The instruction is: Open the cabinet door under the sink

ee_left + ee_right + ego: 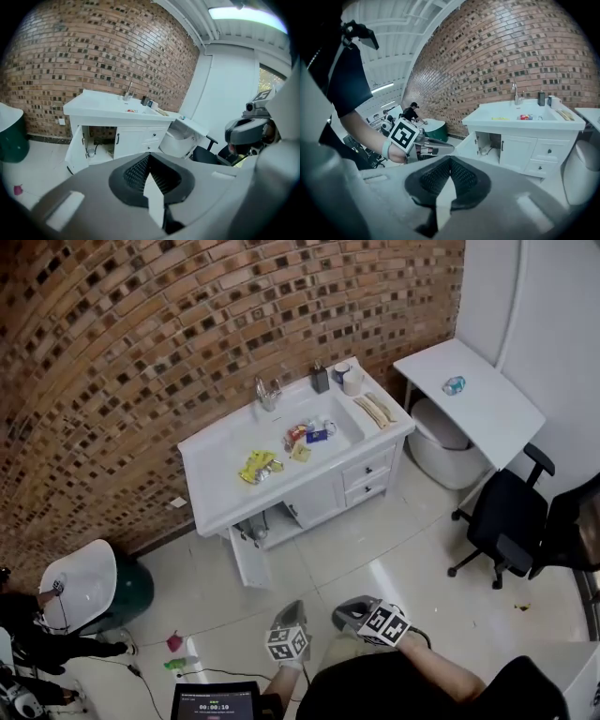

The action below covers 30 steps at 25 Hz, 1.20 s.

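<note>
The white sink cabinet (298, 442) stands against the brick wall. Its left door (247, 561) is swung wide open, showing pipes inside; the same door (75, 150) appears in the left gripper view, and the door (468, 143) again in the right gripper view. The middle door (315, 502) is closed. Both grippers hover low in the head view, well away from the cabinet: my left gripper (289, 613) and my right gripper (347, 613). My left gripper (150, 157) and my right gripper (450, 159) each have jaws pressed together on nothing.
Two drawers (367, 476) sit at the cabinet's right. A white desk (478, 395) with a white bin (439, 442) under it stands further right, with black office chairs (511, 521) nearby. A green bin carrying a white basin (89, 585) is left. Small litter (174, 641) lies on the floor.
</note>
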Tool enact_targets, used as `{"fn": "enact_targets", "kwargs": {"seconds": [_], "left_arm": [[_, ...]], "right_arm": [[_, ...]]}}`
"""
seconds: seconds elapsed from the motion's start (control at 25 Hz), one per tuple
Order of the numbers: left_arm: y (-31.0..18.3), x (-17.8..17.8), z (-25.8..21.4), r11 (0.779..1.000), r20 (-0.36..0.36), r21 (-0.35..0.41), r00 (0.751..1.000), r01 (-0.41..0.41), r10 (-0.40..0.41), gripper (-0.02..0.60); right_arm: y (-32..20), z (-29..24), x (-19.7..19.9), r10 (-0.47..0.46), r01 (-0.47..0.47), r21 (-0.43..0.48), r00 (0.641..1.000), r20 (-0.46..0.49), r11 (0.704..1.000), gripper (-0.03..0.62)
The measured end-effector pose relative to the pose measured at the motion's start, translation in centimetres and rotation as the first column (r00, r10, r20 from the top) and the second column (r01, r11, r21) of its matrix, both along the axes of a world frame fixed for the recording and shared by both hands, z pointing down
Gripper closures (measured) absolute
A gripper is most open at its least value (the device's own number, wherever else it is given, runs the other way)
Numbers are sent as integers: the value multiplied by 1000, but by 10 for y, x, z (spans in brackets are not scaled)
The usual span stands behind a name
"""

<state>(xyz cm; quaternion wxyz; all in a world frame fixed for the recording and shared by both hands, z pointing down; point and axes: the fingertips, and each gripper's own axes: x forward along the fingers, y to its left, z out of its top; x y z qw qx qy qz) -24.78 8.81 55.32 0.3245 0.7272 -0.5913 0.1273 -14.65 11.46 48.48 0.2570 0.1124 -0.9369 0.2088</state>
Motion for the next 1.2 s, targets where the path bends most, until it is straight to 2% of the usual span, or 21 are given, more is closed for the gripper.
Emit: {"fn": "enact_targets", "kwargs": {"seconds": [0.2,0.32,0.4,0.48,0.64,0.76,0.88,1.08,1.2], "left_arm": [[52,53,-30,999,3,36,1000,1,-1,568],[83,88,-46,998,8,61,999,-31,31,568],[99,116,-57,992,9,95,997,-77,76,568],[114,149,-69,982,1,132,990,-138,139,568],[141,209,-86,947,6,188,965,-258,262,568],[153,232,-97,922,26,219,947,-318,320,568],[165,246,-106,905,34,247,937,-345,348,568],[177,248,-120,898,50,284,941,-335,335,568],[186,243,-123,899,48,289,943,-330,330,568]], "right_arm": [[41,-15,40,-52,52,39,999,-8,998,603],[56,-20,83,9,-7,72,1000,-20,997,603],[66,-21,118,74,-73,74,997,-14,995,603],[87,-21,151,97,-96,80,995,-2,992,603],[132,-11,199,145,-145,60,989,1,988,603],[142,-7,210,192,-192,63,981,2,979,603],[140,-13,215,209,-209,103,978,9,973,603],[136,-28,205,177,-180,151,984,33,972,603],[146,-33,192,137,-138,185,990,15,973,603]]}}
